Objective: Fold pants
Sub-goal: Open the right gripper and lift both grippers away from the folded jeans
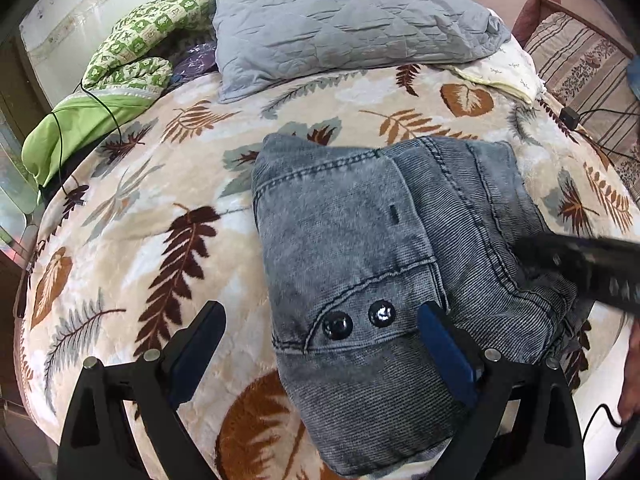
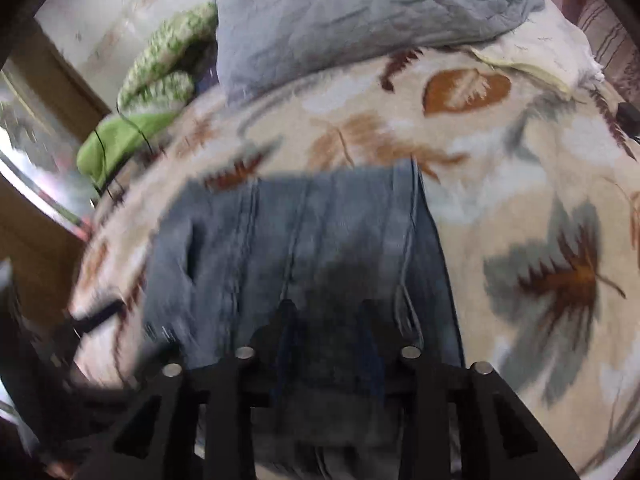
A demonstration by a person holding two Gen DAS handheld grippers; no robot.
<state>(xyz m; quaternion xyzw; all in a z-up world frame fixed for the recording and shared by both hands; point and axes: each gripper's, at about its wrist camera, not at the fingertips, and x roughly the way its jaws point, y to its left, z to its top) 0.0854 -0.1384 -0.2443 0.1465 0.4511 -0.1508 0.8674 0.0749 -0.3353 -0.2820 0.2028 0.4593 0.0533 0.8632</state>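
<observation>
Pants [image 1: 352,248]: folded, laid on the leaf blanket [image 1: 160,184].
Left gripper [image 1: 322,330]: fingers spread wide over the pants.
Right gripper [image 2: 326,312]: blurred; finger state cannot be told.

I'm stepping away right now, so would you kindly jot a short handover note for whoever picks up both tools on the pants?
Left tool: open, empty, low over the near end of the pants, one finger on either side of the two black buttons.
Right tool: fingers apart over the denim; the view is blurred, so no grip can be confirmed.
Pants: folded into a compact bundle on the leaf-print blanket, below the grey pillow.
Done: the main folds, by the look of it.
Left: probably only smoothing and squaring the edges.
</observation>
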